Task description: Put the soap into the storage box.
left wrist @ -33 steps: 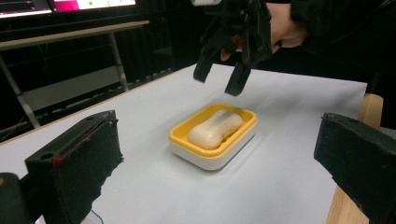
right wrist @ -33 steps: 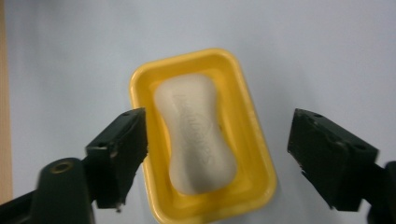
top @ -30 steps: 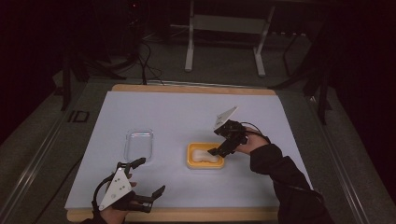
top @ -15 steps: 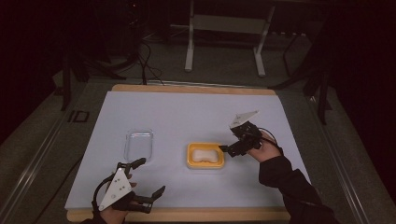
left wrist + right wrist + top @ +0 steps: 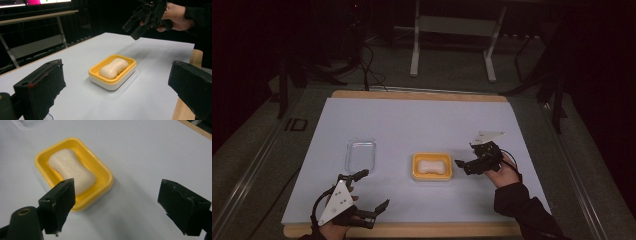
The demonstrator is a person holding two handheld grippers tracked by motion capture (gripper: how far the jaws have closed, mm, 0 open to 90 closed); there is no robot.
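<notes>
The soap bar point(image 5: 432, 166) lies flat inside the yellow soap dish point(image 5: 432, 176), and the dish stands on the white sheet of the bench point(image 5: 412, 120), about in the middle of its near half. The soap is pale, with a narrow waist, and it fills most of the dish.

The right hand-held gripper point(image 5: 463, 166) is just beside the dish, on the dish's right side in the high view, and it does not touch it. Its two jaws stand wide apart and hold nothing. In the right gripper view the dish point(image 5: 75, 172) and the soap point(image 5: 71, 170) lie ahead of the right hand-held gripper point(image 5: 125, 205) and toward its left jaw; that jaw covers a part of the near rim of the dish, while in front of the right jaw is only bare white sheet. From the left gripper view this gripper point(image 5: 140, 22) hangs above the bench, a little beyond the dish point(image 5: 112, 71).

The left hand-held gripper point(image 5: 374, 190) is near the front edge of the bench, well apart from the dish. Its jaws are also spread wide and empty. In its own view the dish sits ahead, between the two jaws point(image 5: 117, 95).

A clear plastic lid point(image 5: 361, 154) lies flat on the sheet, ahead of the left hand-held gripper and apart from the dish.
</notes>
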